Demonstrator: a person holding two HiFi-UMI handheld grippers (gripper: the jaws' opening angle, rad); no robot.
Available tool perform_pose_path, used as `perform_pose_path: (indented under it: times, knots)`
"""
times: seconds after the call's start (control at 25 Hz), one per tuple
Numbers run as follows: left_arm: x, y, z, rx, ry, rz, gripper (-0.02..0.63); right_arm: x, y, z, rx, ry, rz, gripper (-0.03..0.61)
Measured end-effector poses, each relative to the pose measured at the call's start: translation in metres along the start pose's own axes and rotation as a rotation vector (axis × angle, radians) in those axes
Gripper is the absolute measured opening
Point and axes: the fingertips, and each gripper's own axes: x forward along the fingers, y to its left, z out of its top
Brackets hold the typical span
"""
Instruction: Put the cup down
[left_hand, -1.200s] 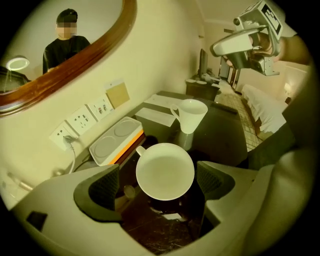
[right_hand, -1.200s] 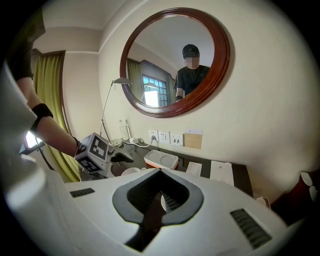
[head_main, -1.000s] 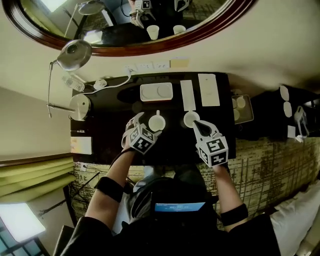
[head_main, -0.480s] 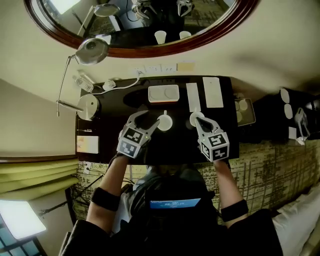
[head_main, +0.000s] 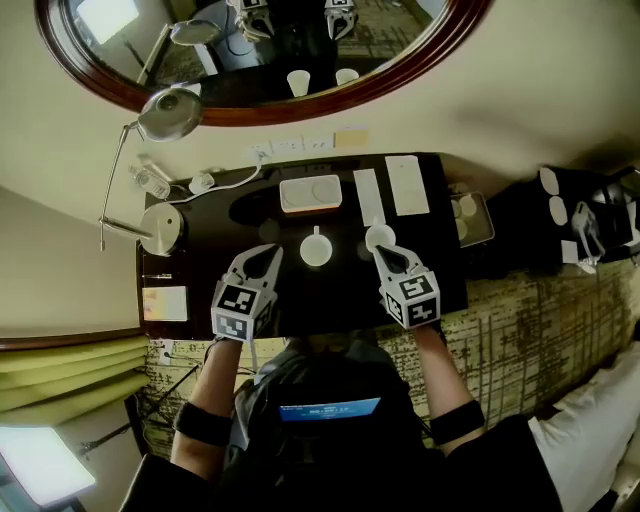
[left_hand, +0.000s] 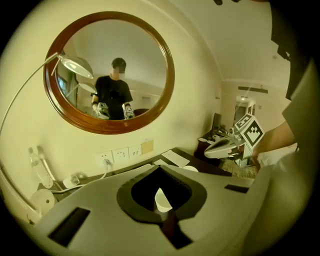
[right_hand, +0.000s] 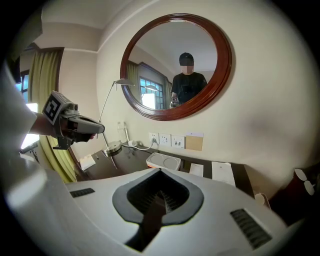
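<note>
Two white cups stand upright on the dark desk (head_main: 190, 268) in the head view. The left cup (head_main: 316, 249) is near the middle, and the right cup (head_main: 379, 237) is near it, toward the papers (head_main: 405, 184). A second ago the left gripper (head_main: 263, 258) had its jaws spread wide round the left cup. Now it sits back toward the desk's near edge, clear of that cup, and its jaws have just been closing with nothing between them. As before, the right gripper (head_main: 385, 255) has its tips just beside the right cup; contact cannot be judged here. Print on the papers and the notepad (head_main: 165, 303) is too small to read. The cubes bear only black-and-white square markers.

From the left gripper view, the jaws meet and are empty. The left cup shows through the gap behind them, standing on the desk. Only this view shows the right gripper side-on, and the wall sockets (left_hand: 120, 154) under the round mirror (left_hand: 110, 72).

From the right gripper view, the jaws are pressed together on nothing. This view alone shows the two round hollows of the white tray (right_hand: 163, 161), the lamp (right_hand: 125, 82) and the yellow-green curtain (right_hand: 45, 75).
</note>
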Motion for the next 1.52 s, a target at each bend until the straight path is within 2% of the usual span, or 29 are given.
perform_pose_path:
  times: [0.28, 0.48, 0.72, 1.08, 1.28, 1.52]
  knots:
    - [-0.011, 0.004, -0.015, -0.007, 0.012, 0.021, 0.0, -0.002, 0.008, -0.017, 0.016, 0.014, -0.007, 0.011]
    - [-0.011, 0.005, -0.024, 0.048, 0.014, 0.012, 0.0, -0.001, 0.012, -0.022, 0.02, 0.019, -0.001, 0.011]
    - [-0.011, 0.002, -0.024, 0.002, 0.001, 0.014, 0.0, -0.002, 0.014, -0.028, 0.024, 0.027, 0.007, 0.011]
    - [0.0, -0.005, -0.027, -0.009, 0.007, -0.002, 0.0, -0.003, 0.007, -0.036, 0.031, 0.036, 0.007, 0.011]
    - [0.001, -0.01, -0.017, -0.044, -0.003, 0.015, 0.0, -0.005, 0.002, -0.041, 0.041, 0.043, 0.005, 0.011]
    - [0.006, -0.01, -0.022, -0.046, 0.01, 0.013, 0.0, -0.002, -0.009, -0.049, 0.036, 0.024, -0.05, 0.03]
